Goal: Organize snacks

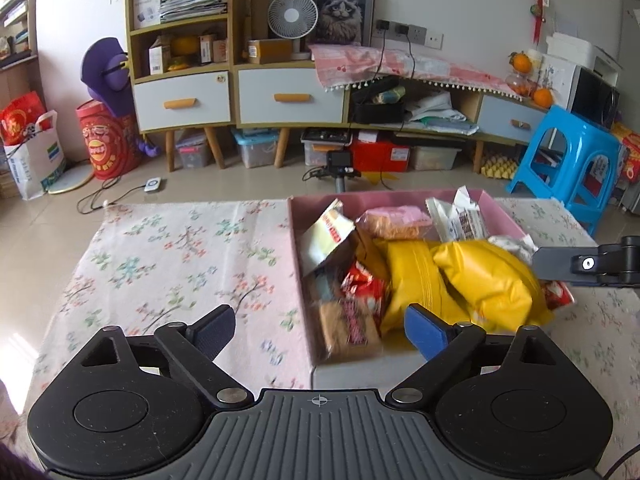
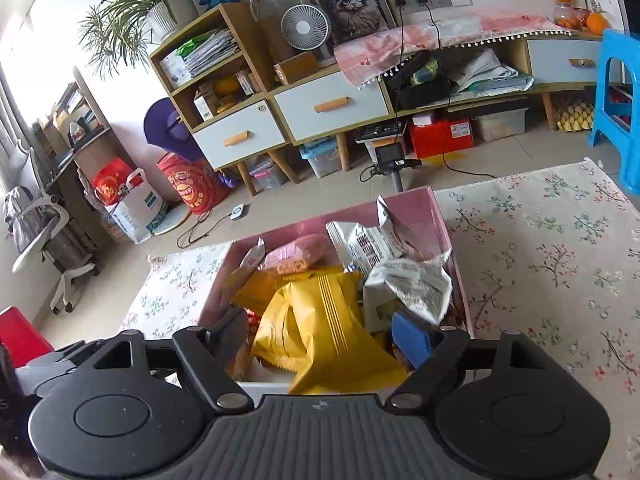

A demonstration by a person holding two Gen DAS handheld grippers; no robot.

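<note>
Snacks are piled in the pink box (image 2: 438, 216) on the floral cloth (image 1: 168, 256); the yellow packet (image 2: 320, 320) lies straight ahead of the right gripper (image 2: 324, 336), between its spread fingers but not pinched, long axis running away from the camera. Left gripper (image 1: 316, 330) is spread wide and empty over the box's left wall, red packet (image 1: 360, 300) ahead. Both are pitched down; the right is judged nearer.

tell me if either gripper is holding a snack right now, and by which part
Nothing is held. The left gripper has its jaws wide open, empty, beside the pink box. The right gripper has open jaws over the yellow packet, not pressing it.
</note>
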